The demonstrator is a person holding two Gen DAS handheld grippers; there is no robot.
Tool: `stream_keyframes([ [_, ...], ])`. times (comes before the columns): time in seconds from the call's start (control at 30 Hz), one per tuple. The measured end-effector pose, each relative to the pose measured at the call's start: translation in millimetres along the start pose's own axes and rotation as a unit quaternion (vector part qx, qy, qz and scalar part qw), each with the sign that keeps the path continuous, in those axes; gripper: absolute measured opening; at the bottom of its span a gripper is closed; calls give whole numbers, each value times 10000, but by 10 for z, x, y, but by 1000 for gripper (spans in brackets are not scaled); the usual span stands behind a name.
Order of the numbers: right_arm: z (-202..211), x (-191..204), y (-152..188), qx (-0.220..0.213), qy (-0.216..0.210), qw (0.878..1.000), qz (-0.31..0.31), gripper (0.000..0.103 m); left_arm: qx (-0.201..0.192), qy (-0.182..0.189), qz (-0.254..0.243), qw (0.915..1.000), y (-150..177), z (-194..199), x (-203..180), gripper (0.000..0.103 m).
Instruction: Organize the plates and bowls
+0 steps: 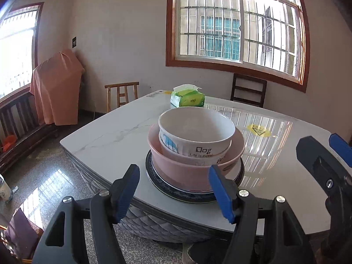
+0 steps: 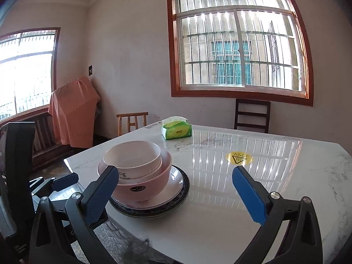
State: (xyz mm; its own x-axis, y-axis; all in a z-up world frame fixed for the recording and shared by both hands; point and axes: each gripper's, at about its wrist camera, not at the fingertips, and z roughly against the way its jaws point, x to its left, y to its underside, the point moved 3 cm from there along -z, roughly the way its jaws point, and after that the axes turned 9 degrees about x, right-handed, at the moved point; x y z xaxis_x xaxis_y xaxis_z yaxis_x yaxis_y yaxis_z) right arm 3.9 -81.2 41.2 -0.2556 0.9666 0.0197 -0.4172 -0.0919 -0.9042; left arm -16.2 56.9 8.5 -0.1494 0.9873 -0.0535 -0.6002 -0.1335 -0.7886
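A stack of dishes sits near the front left corner of the white marble-patterned table. At the bottom lies a wide plate with a dark blue patterned rim, and on it a white plate with a thin dark line at its edge. A pale pink round bowl stands on those plates, and nested inside it is a white ceramic bowl printed with "Dog" and a blue drawing (a second white bowl's rim seems to show just under it, though I cannot tell for certain).

The left gripper, black with blue pads, points at the stack from off the table edge; its jaws stand apart with nothing between them, clear of the pink bowl. The right gripper is spread wide and empty above the tabletop, its left pad in front of the pink bowl in the right wrist view, with no visible contact.

Farther back on the table lies a green tissue pack, and a round yellow warning sticker marks the glossy surface to the right.
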Motion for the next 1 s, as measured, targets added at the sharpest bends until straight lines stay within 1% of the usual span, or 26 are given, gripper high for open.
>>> stream_keyframes([
  [0.2,149,-143,36,-102,-68,9995,-289,102,-348,-32,-194,9992,6,258,-146,67],
  [0.27,187,-176,55,-102,-69,9994,-335,102,-356,-74,-271,9990,1,320,-195,68],
  [0.4,301,-197,79,-206,-49,9992,-333,102,-373,-75,-308,9988,13,410,-230,74],
  [0.57,419,-230,104,-294,-36,9989,-371,102,-501,-21,-217,9985,-1,549,-235,77],
  [0.63,449,-252,108,-308,-80,9986,-430,102,-567,-25,-252,9981,-2,599,-247,80],
  [0.73,487,-274,119,-324,-75,9983,-470,102,-603,-25,-309,9977,5,646,-264,80],
  [0.83,530,-281,121,-358,-93,9981,-488,103,-598,62,-318,9977,15,684,-282,81],
  [1.0,596,-240,123,-435,-39,9982,-402,103,-600,92,-329,9976,36,732,-279,82],
])
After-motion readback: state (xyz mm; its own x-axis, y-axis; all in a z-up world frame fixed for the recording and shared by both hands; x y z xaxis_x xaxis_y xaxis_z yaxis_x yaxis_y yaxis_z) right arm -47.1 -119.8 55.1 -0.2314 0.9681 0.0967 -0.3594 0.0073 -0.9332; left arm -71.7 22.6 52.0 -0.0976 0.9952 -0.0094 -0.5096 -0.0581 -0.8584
